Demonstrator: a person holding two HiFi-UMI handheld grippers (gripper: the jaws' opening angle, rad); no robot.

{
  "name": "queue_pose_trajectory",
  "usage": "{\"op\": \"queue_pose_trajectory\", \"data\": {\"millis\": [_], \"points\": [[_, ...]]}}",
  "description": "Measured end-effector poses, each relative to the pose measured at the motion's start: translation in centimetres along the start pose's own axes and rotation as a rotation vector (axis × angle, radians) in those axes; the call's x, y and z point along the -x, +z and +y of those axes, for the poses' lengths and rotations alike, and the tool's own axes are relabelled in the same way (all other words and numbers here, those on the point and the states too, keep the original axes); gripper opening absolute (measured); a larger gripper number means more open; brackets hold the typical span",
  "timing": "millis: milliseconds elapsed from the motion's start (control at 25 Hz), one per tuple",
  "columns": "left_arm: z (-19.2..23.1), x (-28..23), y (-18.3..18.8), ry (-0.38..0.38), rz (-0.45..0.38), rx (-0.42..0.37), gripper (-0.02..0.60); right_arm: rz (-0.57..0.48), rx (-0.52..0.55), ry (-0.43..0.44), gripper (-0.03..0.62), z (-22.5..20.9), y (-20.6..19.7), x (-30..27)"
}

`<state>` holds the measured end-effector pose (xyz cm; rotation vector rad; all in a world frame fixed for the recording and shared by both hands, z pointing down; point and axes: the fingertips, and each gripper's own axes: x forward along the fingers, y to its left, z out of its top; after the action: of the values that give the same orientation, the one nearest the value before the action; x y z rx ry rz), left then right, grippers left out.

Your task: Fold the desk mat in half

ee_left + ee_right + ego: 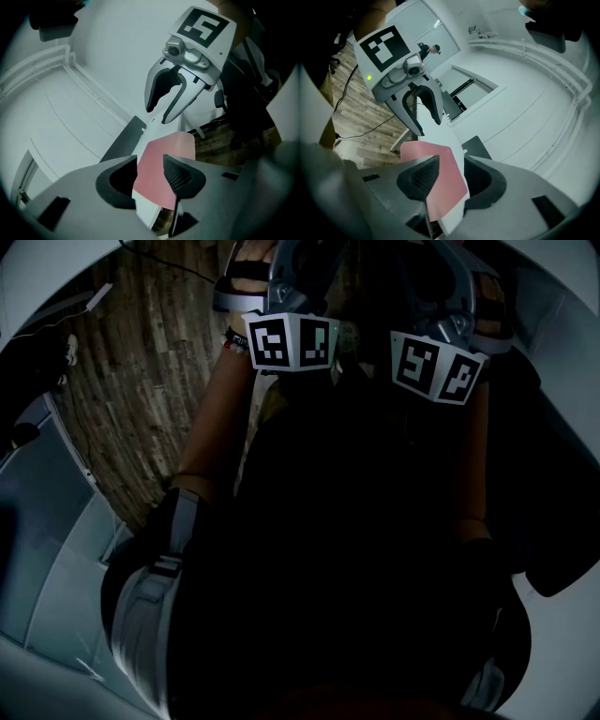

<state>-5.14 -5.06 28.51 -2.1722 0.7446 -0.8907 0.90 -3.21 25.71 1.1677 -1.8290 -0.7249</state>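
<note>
Two grippers in play, noted left to right.

Left gripper [150, 169]: jaws roughly half apart, pads clear of everything, nothing gripped. Desk mat [166, 157] visible through the gap, lying flat on the white table [146, 210]. Probably stationed at one corner of the mat's near end.

Mat: pink, thin, rounded at the far corners. In the left gripper view, long axis from 7 o'clock up to 1 o'clock, pointing away from the jaws and along the narrow tabletop. Cannot tell whether single layer or already doubled.

Right gripper [452, 174]: likewise about half open and empty, pads off the mat. Same mat through the gap, long axis here from 5 o'clock up to 11 o'clock.

Judged reason for the paired placement: one gripper per near corner, for lifting that edge level and carrying it over toward the far end without skew.

Head view too dark for the mat.
</note>
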Motion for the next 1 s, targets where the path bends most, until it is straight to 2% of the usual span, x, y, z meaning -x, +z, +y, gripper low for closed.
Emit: {"op": "queue_pose_trajectory", "data": {"millis": [280,520,720,1000], "points": [[-2.9,-1.4,-1.6,-0.048,0.006,0.067,0.206,0.101,-0.033,0.062,0.206,4.0,-2.5,-0.4],[-5.6,-4.8,-2.2,-0.053,-0.004,0.06,0.247,0.156,-0.045,0.077,0.233,6.6,-6.6,-2.5],[-8.6,-7.7,-4.9,-0.082,0.068,0.108,0.27,0.177,-0.094,0.107,0.244,10.0,-10.8,-5.1],[-10.4,-9.4,-7.4,-0.032,0.148,0.125,0.276,0.151,-0.069,0.091,0.249,12.0,-13.1,-7.3]]}}
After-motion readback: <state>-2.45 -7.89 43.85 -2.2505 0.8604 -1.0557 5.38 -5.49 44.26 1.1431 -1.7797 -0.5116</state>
